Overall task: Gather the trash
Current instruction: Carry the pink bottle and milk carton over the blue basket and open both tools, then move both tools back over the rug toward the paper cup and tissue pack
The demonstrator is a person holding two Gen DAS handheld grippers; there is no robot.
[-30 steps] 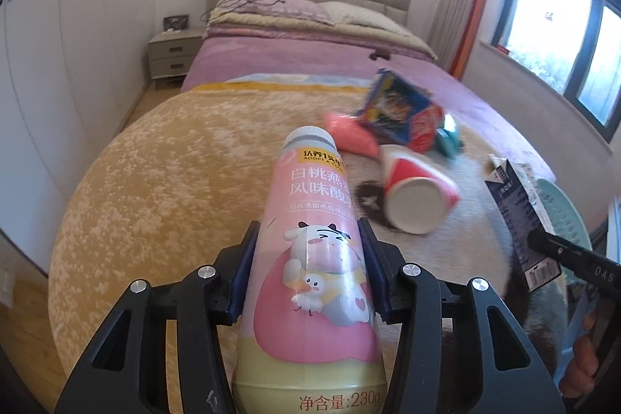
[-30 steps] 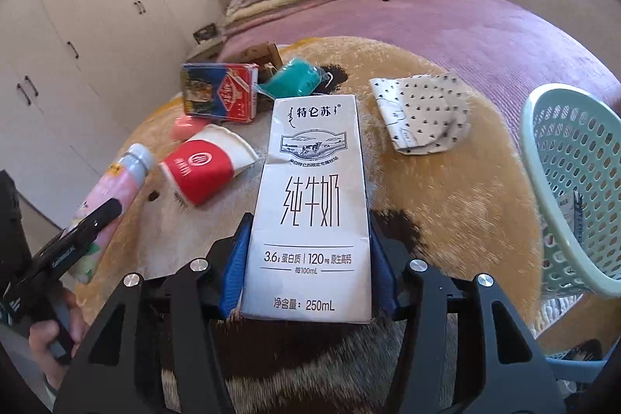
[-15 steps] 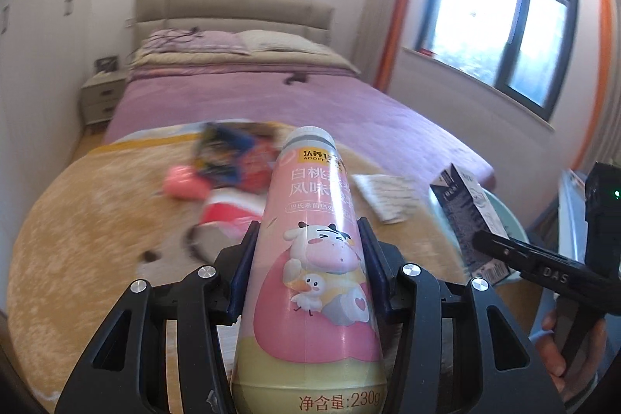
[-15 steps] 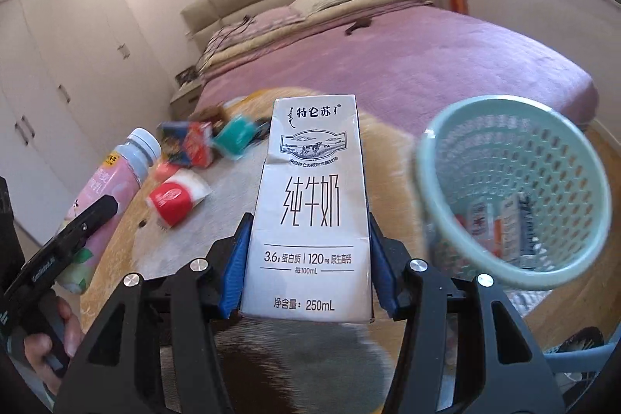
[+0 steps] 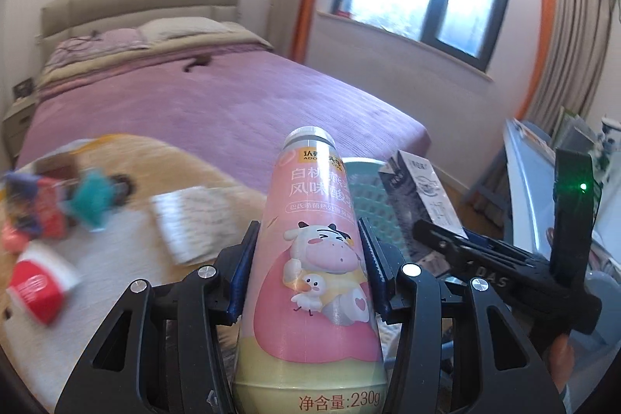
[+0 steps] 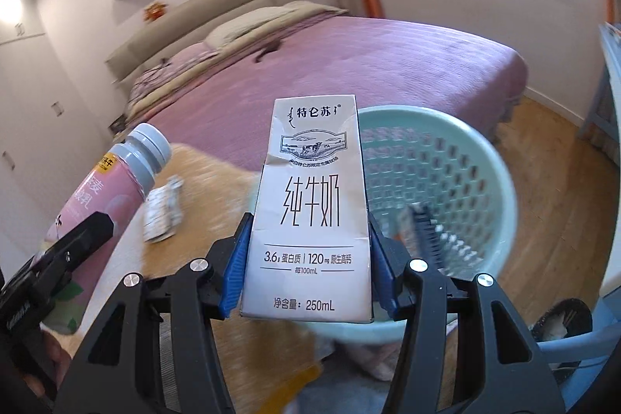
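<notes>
Since a second ago we have swung both grippers from the littered blanket point(image 5: 116, 258) toward the green basket point(image 6: 500, 181). Only our right view shows wrappers inside it. Left gripper point(image 5: 308, 268) clamps the pink bottle point(image 5: 310, 258); right gripper point(image 6: 308, 258) clamps the white milk carton point(image 6: 310, 208).

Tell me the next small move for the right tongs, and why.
Probably carry the milk carton a little further over the mint basket before letting go. The right tongs are shut on the carton, which stands in front of the basket's near rim, not yet clearly above its opening.
</notes>
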